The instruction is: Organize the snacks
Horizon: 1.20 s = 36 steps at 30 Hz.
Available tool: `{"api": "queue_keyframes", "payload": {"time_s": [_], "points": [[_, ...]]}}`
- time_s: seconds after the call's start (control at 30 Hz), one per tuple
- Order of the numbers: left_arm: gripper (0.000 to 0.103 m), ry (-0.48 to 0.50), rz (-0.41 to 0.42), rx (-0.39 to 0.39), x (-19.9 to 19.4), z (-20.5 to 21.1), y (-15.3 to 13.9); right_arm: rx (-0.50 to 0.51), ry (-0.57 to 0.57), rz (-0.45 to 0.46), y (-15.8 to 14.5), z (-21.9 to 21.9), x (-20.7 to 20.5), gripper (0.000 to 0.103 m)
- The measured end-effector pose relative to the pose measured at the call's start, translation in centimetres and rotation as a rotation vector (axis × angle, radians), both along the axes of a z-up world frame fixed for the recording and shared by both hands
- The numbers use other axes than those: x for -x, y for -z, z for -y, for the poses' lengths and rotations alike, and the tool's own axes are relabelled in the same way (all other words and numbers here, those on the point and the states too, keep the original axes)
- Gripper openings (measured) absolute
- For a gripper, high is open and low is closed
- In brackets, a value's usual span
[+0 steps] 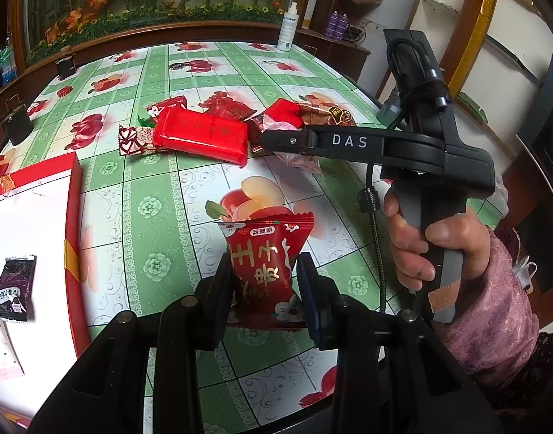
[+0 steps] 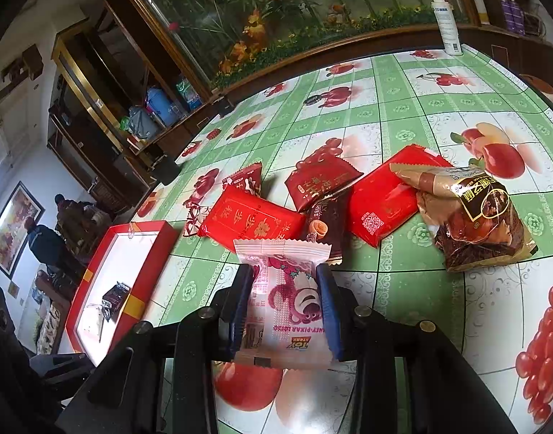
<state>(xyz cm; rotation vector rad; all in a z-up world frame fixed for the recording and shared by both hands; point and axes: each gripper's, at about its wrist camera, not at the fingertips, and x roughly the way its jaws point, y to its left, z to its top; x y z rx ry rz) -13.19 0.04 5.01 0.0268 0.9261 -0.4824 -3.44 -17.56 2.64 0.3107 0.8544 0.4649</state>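
Note:
My left gripper (image 1: 264,275) is shut on a red snack packet (image 1: 265,253) with gold characters, held just above the tablecloth. My right gripper (image 2: 285,291) is shut on a white and pink bear-print packet (image 2: 285,300). In the left wrist view, the right gripper (image 1: 276,139) reaches in from the right over the pile, held by a hand (image 1: 421,246). The pile holds red packets (image 2: 251,218), a dark brown packet (image 2: 325,224) and a brown bag (image 2: 471,224). A red box (image 2: 95,271) with a white inside lies at the left, with a dark packet (image 1: 16,287) in it.
A white spray bottle (image 2: 446,21) stands at the table's far edge. Small black holders (image 1: 16,123) sit along the far left rim. A wooden cabinet with a plant display runs behind the table. People stand far off at the left (image 2: 45,238).

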Motion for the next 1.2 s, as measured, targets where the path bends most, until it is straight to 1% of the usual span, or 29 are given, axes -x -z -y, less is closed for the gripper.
{"api": "queue_keyframes", "payload": {"time_s": [0.23,0.5,0.7,0.87,0.97,1.07,1.2], "points": [[0.032,-0.019,0.020,0.028,0.1,-1.2,-0.7,0.017,0.004,-0.007,0.3,-0.3,-0.4,0.037],[0.032,-0.083,0.038,0.077,0.1,-4.7,-1.2,0.045,0.024,-0.005,0.7,-0.4,-0.5,0.037],[0.032,-0.138,0.056,0.100,0.0,-7.5,-1.6,0.051,0.049,-0.004,0.9,-0.3,-0.7,0.037],[0.032,-0.203,0.090,0.116,0.2,-10.5,-2.3,-0.004,0.082,-0.012,0.8,0.2,-0.9,0.037],[0.032,-0.251,0.102,0.119,0.3,-12.6,-2.5,-0.034,0.087,-0.007,0.6,-0.2,-0.8,0.037],[0.032,-0.300,0.106,0.114,0.4,-14.5,-2.5,-0.088,0.061,-0.013,0.5,-1.5,-0.9,0.037],[0.032,-0.372,0.101,0.102,0.8,-17.1,-1.9,-0.109,-0.006,-0.007,0.3,-4.6,-0.6,0.036]]}}
